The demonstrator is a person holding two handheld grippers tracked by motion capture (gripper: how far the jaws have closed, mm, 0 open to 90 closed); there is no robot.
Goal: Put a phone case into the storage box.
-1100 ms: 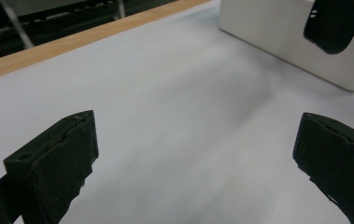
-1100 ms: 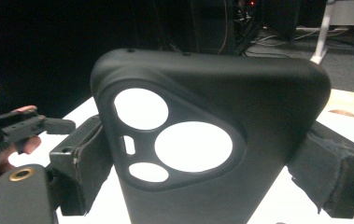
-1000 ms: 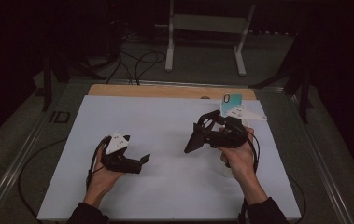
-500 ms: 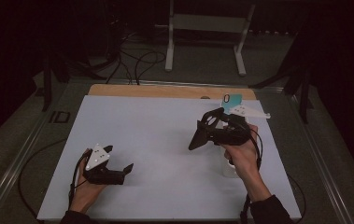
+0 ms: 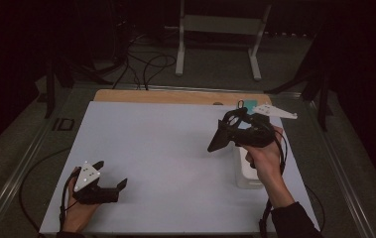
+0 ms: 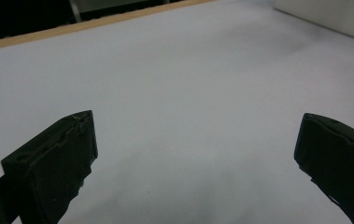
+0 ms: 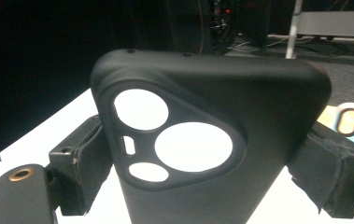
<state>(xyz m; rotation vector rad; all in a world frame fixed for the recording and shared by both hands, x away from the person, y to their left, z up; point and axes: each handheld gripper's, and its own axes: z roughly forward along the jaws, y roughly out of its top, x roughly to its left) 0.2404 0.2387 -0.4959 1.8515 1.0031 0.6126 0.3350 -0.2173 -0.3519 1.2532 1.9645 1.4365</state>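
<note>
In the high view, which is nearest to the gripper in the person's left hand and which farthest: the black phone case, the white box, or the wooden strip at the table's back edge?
From the left gripper, near the table's front left corner:
1. Black phone case, held up by the right gripper, right of centre.
2. White box, on the table's right side under the right hand.
3. Wooden strip, along the far edge.

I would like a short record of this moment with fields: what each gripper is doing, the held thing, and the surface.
left gripper: open, low over the table's near left part, holding nothing
right gripper: shut on the black phone case
black phone case: held between the fingers, camera cutouts facing the right gripper view
table: white sheet on top, wooden far edge
white box: on the table under the right hand
</note>
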